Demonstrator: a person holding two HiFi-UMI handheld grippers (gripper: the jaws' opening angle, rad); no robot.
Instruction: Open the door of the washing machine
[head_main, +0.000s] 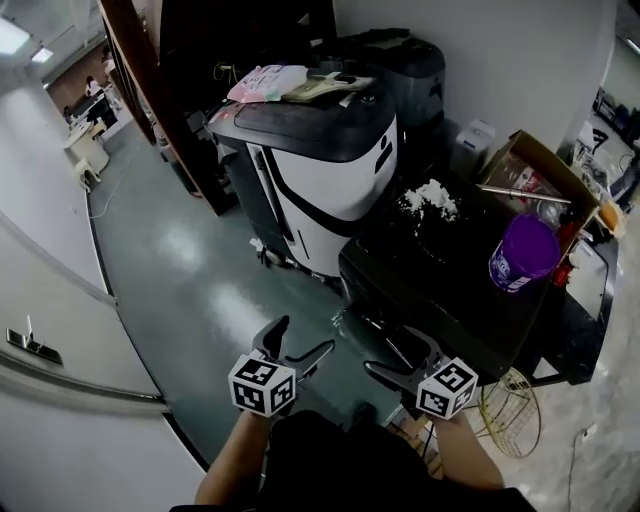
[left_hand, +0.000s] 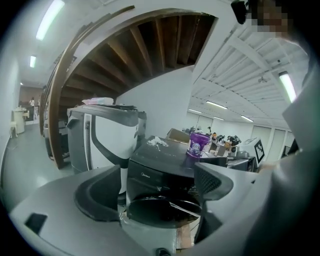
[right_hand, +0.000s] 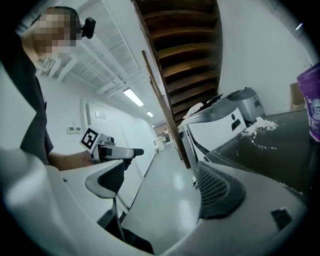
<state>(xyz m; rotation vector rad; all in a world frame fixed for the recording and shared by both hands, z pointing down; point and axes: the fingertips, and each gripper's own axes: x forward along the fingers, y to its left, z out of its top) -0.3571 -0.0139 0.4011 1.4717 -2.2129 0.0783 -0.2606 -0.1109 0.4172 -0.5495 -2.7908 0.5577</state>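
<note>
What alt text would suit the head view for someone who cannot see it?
A person holds the left tool and right tool, both open and empty, before a black washing machine. A purple tub and white powder sit on its top.

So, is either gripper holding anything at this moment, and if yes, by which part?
Nothing is held. The left gripper and the right gripper both have their jaws apart and empty, and neither touches the washing machine.
</note>
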